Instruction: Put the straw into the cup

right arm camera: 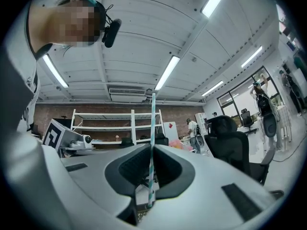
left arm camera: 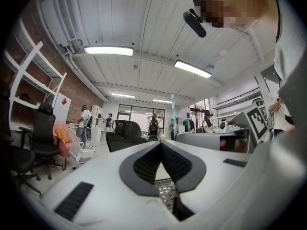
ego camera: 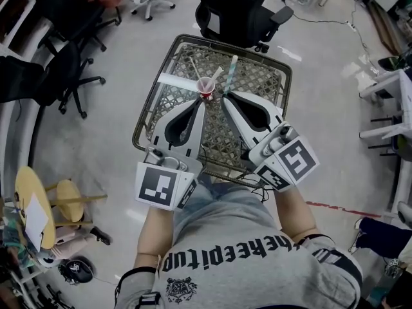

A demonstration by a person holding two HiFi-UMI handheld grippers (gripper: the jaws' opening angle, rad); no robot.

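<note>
A clear plastic cup (ego camera: 206,85) with a reddish bottom stands on the wire-mesh table (ego camera: 257,76) in the head view. Two straws lean out of it, one (ego camera: 192,66) to the far left. My right gripper (ego camera: 225,97) is shut on a teal-and-white striped straw (ego camera: 230,74), just right of the cup. In the right gripper view this straw (right arm camera: 153,128) stands upright between the closed jaws of the right gripper (right arm camera: 152,150). My left gripper (ego camera: 201,103) sits just in front of the cup, shut with nothing visible in it. The left gripper view shows the left gripper (left arm camera: 160,144) with tips touching; the cup is hidden there.
A white flat strip (ego camera: 176,81) lies on the mesh left of the cup. A black office chair (ego camera: 237,10) stands beyond the table's far edge, with more chairs (ego camera: 61,76) at the left. White desk legs (ego camera: 386,85) stand at the right.
</note>
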